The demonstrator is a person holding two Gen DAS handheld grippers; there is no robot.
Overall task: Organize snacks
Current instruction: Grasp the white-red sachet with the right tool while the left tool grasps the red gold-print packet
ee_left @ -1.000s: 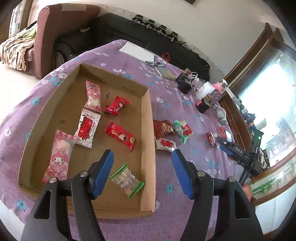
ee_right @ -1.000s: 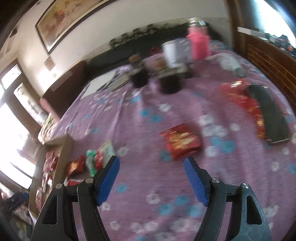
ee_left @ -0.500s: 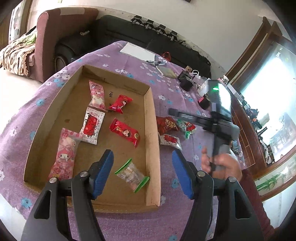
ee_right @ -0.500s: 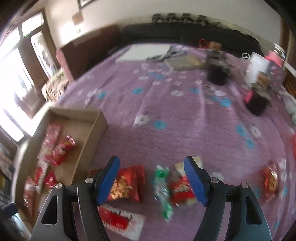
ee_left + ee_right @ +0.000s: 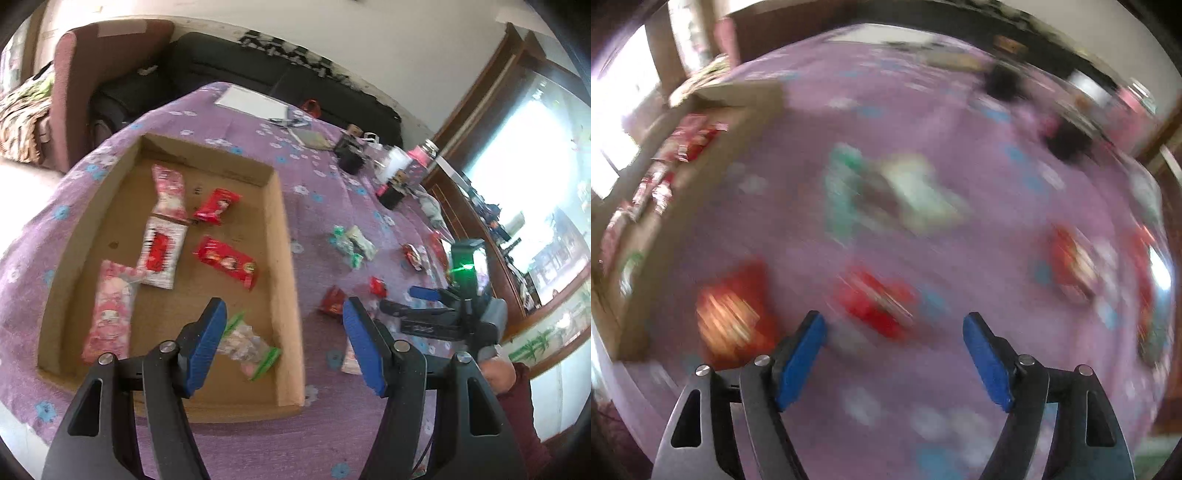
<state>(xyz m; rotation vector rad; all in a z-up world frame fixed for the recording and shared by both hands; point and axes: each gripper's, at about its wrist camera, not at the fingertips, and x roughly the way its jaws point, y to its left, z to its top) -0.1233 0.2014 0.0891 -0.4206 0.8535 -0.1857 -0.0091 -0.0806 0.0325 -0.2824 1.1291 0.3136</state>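
Both jaws are held apart and empty. The right gripper (image 5: 894, 354) is poised, apparently, over a red snack packet (image 5: 875, 302) on the tablecloth (image 5: 960, 122), outside the cardboard tray (image 5: 286, 236). A neighbouring packet could be nipped in the blur.

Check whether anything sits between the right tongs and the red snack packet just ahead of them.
Nothing visible does, though the view is blurred. The right tongs are open above bare purple cloth, with the red packet directly ahead between the fingers.

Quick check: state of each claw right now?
Left claw: open, holding nothing, above the cardboard box.
Right claw: open, empty, over a red snack.
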